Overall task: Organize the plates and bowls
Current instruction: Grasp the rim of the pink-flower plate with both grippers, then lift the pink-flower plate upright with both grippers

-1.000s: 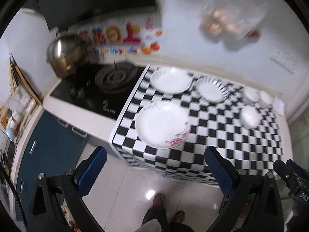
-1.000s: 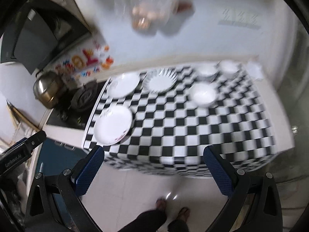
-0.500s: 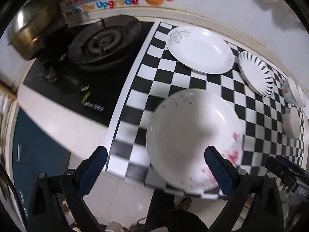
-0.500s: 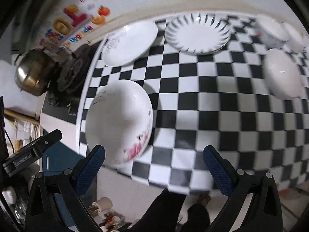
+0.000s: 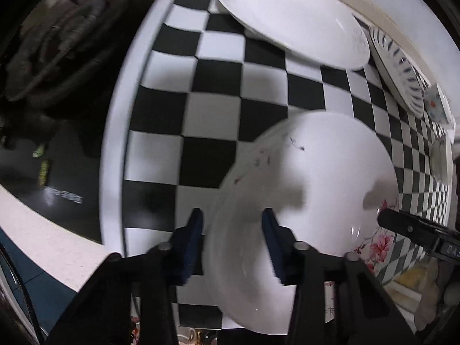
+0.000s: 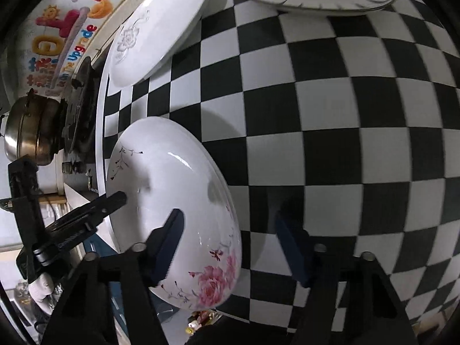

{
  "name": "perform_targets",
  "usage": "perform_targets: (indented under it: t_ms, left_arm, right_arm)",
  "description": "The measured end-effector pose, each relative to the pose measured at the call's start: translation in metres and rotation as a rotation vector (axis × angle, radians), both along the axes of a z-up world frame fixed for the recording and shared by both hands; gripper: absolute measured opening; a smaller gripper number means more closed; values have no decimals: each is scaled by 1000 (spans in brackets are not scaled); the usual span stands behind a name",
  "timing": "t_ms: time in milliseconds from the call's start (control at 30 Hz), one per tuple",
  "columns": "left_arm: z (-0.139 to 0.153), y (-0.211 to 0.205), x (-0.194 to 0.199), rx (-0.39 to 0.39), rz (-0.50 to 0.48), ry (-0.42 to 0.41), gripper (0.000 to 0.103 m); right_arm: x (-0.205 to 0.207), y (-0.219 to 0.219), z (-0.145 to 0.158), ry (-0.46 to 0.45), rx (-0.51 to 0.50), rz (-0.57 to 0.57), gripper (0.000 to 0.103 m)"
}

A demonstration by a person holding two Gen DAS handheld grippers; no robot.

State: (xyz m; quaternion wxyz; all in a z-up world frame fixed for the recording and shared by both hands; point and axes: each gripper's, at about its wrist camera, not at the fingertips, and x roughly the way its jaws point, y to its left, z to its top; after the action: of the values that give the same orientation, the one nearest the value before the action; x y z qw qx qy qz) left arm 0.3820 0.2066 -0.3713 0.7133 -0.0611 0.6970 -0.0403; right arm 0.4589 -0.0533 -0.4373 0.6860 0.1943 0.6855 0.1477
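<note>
Flowered plate (image 5: pixel 310 189) sits at the near left corner of the checkered counter (image 5: pixel 212 109), its near edge overhanging the counter front toward the person. Left gripper (image 5: pixel 232 224) straddles the plate's left near rim: one blue finger outside the rim over the counter, the other over the plate's inner face, jaws parted with a gap on both sides, not yet pinching as far as I can tell. Right gripper (image 6: pixel 230 230) straddles the opposite, right near rim by the pink flower print: left finger over the plate's inside, right finger out over the checkered surface, jaws wide apart, holding nothing. In the right wrist view the plate (image 6: pixel 172 201) lies down-left of centre, so the rim is closer to that gripper's left finger than its right. Key relation: both grippers come at the same plate from the near side, rim running between each pair of fingers; the left looks nearer to a grip, narrower gap. Plate is round, no long axis; the edge seems to sit roughly across each jaw line. Likely next is closing on the rim. Plain white plate (image 5: pixel 293 20) and striped plate (image 5: pixel 399 72) lie farther back by the wall, well apart from both grippers. Stove (image 5: pixel 57 57) is left of the counter.
</note>
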Motion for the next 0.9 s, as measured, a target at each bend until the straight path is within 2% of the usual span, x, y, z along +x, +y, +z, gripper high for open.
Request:
perform_targets:
  t_ms: [33,67,100,233,400,567,833,900]
  left_arm:
    - [0,-2,-1,10,-6,-4,35]
    - [0,-4,-3,19,-10,-5,35]
    - [1,-5,-3,24,-11,-5,35]
    - [5,-8,-11,40,-1,4,35]
    - [15,-19,-20,46,25,-5,35]
    - [39,-38,-26,36,38,-46,35]
    - [73,-80,-14,16,-4,-98,35]
    - [72,-88,-9,13,-20,-104,35]
  right_arm:
    - [2,4,-3,5,6,9,53]
    - [3,7,-5,10,10,16,40]
    - [4,10,-7,15,14,26,33]
    - [6,21,-7,-8,-41,58,25]
    - [7,18,-5,-3,-39,79,22]
    - [10,-4,6,-12,-20,94,22]
    - [16,-51,43,-84,-18,71,22]
    - [16,-65,49,-98,-21,63,22]
